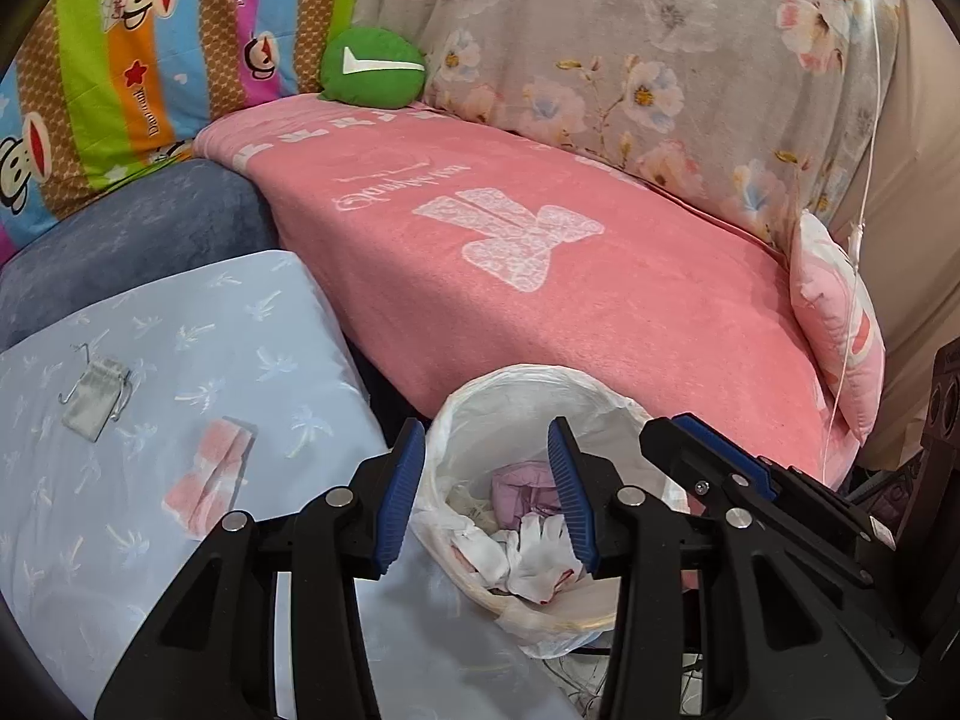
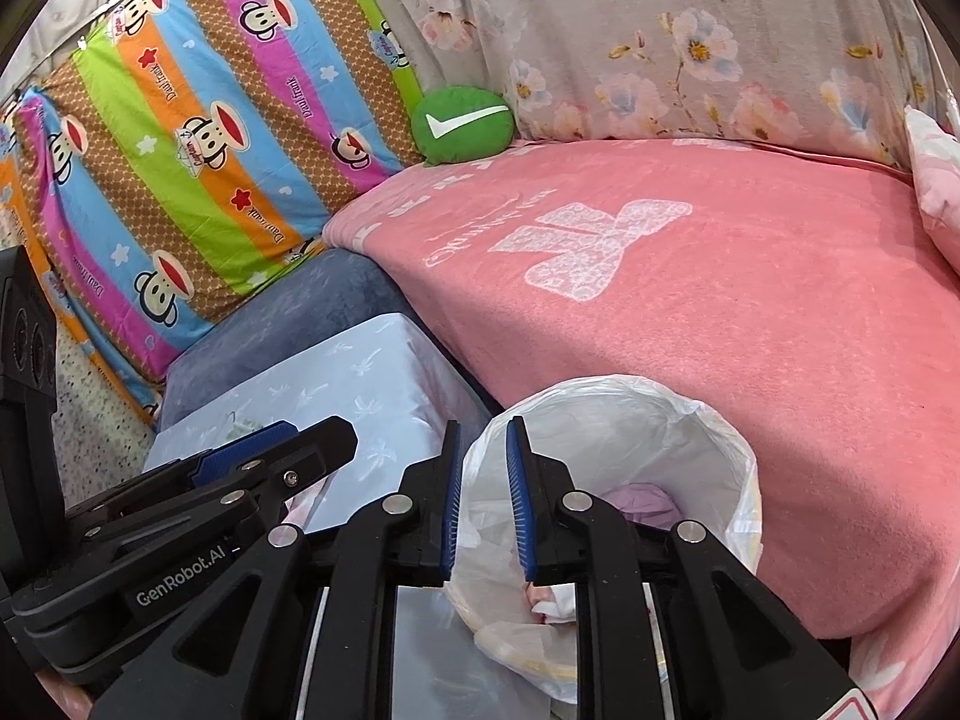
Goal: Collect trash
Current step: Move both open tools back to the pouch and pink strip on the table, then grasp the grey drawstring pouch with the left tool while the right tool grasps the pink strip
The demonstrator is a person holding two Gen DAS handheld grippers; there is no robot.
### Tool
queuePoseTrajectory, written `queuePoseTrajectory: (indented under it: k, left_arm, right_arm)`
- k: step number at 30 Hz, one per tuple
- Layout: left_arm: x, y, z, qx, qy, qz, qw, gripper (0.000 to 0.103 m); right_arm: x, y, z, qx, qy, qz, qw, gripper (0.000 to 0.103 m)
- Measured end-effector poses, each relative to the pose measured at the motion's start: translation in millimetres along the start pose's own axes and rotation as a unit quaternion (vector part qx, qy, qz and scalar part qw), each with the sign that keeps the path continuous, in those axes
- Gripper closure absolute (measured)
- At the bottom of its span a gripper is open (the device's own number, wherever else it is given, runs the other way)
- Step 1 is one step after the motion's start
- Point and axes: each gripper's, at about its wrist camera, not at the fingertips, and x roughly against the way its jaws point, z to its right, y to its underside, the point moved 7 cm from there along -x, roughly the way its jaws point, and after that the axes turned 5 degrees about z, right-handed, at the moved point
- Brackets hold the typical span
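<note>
A bin lined with a white plastic bag stands by the pink bed; it also shows in the right wrist view. Crumpled white and pink paper lies inside it. My left gripper is open and empty over the bin's left rim. My right gripper hangs over the bin's left rim with a narrow gap between its jaws and nothing in it; it shows in the left wrist view. A pink and white wrapper and a small grey pouch lie on the pale blue table cover.
A pink blanket covers the bed behind the bin. A green round cushion, a striped cartoon quilt, a floral blanket and a pink pillow line the back. A blue-grey stool is left of the bed.
</note>
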Motion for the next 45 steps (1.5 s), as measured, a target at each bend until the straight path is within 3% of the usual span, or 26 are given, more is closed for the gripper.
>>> queuePoseTrajectory:
  k: [6,18,37,45]
  left_arm:
    - [1.3,3.3,-26.7,0.021,-0.017,-0.002,0.9996,0.062]
    - [6.4,19.9,-105.0,0.074,-0.068,-0.010,0.9948,0.055]
    - [19.2,56.8,-258.7,0.147,-0.176,-0.023,0.9732,0.032]
    - [13.9,60.4,-311.1,0.157,-0.201,-0.030,0.9665,0.023]
  right_arm:
    - [-14.5,7.4,-22.2,0.015,-0.012,-0.015,1.000,0.083]
    - [-57.1,39.4,-75.2,0.046,-0.038,-0.064,0.996,0.070]
    - [-151.7,113.6,-169.1,0.084,-0.073,-0.163,0.980,0.050]
    - [-195.5,133.6,-191.7,0.082,-0.071,-0.193,0.975,0.049]
